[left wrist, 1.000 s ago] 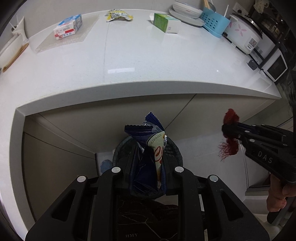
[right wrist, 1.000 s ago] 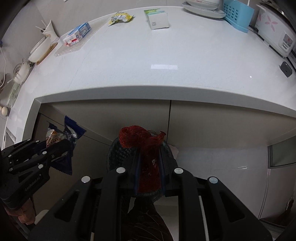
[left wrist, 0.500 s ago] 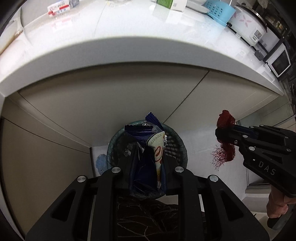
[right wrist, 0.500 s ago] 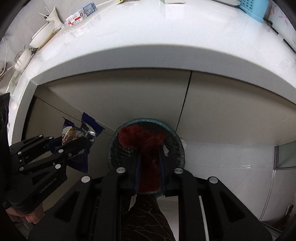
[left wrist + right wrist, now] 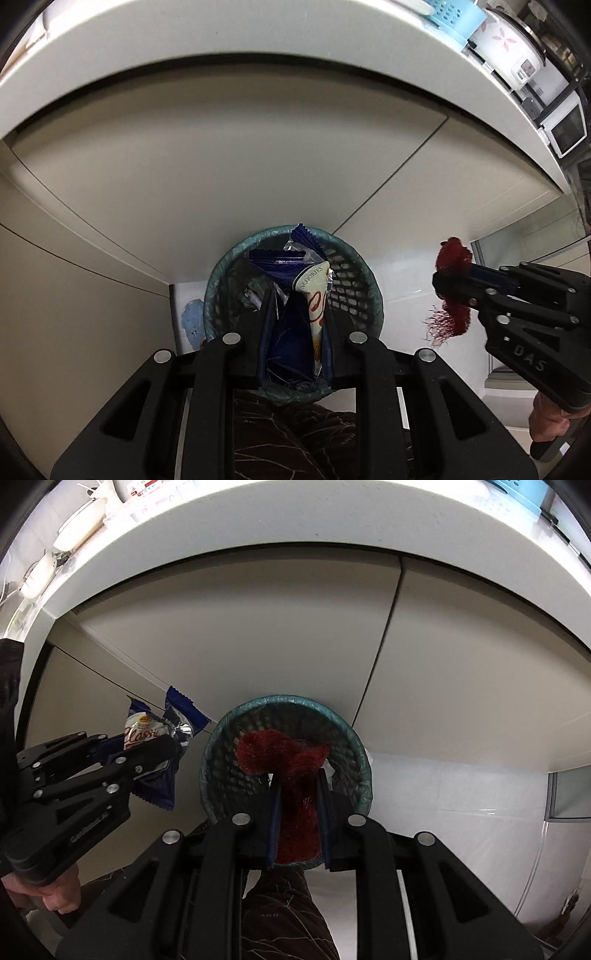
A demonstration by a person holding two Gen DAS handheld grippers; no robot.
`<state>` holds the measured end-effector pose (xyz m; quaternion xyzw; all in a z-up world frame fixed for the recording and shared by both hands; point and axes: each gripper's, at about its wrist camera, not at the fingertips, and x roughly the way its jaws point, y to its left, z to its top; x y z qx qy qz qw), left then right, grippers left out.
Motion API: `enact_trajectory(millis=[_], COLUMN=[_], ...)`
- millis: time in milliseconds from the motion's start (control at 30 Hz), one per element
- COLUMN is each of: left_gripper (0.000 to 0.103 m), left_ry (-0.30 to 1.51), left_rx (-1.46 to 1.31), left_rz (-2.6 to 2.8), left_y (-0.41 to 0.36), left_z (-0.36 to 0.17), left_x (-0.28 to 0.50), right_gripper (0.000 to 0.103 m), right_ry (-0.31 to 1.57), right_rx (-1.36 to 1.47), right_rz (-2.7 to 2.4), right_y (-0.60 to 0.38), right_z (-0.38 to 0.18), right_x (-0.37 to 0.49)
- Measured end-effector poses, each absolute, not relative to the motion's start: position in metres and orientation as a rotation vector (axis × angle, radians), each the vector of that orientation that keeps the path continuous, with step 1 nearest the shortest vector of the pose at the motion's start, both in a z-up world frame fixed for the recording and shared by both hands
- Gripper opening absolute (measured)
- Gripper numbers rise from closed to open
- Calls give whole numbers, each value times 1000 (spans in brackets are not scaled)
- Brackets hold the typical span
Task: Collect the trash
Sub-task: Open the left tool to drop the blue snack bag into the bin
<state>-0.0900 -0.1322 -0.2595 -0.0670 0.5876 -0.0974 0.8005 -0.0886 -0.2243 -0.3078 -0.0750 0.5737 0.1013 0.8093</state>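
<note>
Both grippers have dropped lower than they were a second ago: the countertop that then filled the upper half of each view has slid up to a thin white band [image 5: 229, 40], and the beige cabinet doors [image 5: 221, 184] now take up most of the picture. Over the same time the waste basket [image 5: 369, 280], a dark mesh bin lined with a teal bag, has grown larger and sits straight ahead of each camera. The left gripper [image 5: 295, 317] is clamped tight on a blue cookie wrapper [image 5: 288, 332], its fingers pressed against both sides, and the wrapper stands upright over the basket mouth; from the right wrist view the same wrapper [image 5: 159, 760] hangs just left of the basket rim [image 5: 221, 731]. The right gripper [image 5: 297, 805] is closed just as firmly on a wad of red mesh netting [image 5: 295, 775], whose bunched top lies against the basket opening in that view; from the left wrist view the netting [image 5: 452, 291] hangs to the right of the basket, apart from it. A pale blue rack [image 5: 454, 18], a white rice cooker [image 5: 506, 48] and a small oven [image 5: 565, 129] line the counter's far right. Dark patterned cloth [image 5: 295, 435] fills the space below the left gripper.
</note>
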Motion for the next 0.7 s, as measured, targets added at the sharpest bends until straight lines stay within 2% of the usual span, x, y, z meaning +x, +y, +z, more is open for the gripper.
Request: enact_trajectory(millis=[167, 333, 500, 700], left_gripper=[24, 44, 58, 83], left_ry=[1265, 1263, 1256, 1209], left_rx=[-113, -92, -87, -118], left_rz=[-221, -233, -225, -186], left_y=[-141, -148, -151, -139], left_z=[-263, -264, -264, -250], left_x=[-88, -88, -88, -94], right_gripper=[16, 16, 16, 16], right_ry=[1239, 1236, 1233, 1234], right_rx=[-154, -150, -143, -146], right_rz=[213, 219, 210, 215], right_y=[-231, -234, -237, -233], right_z=[-307, -306, -307, -309], right_x=[-93, -96, -94, -94])
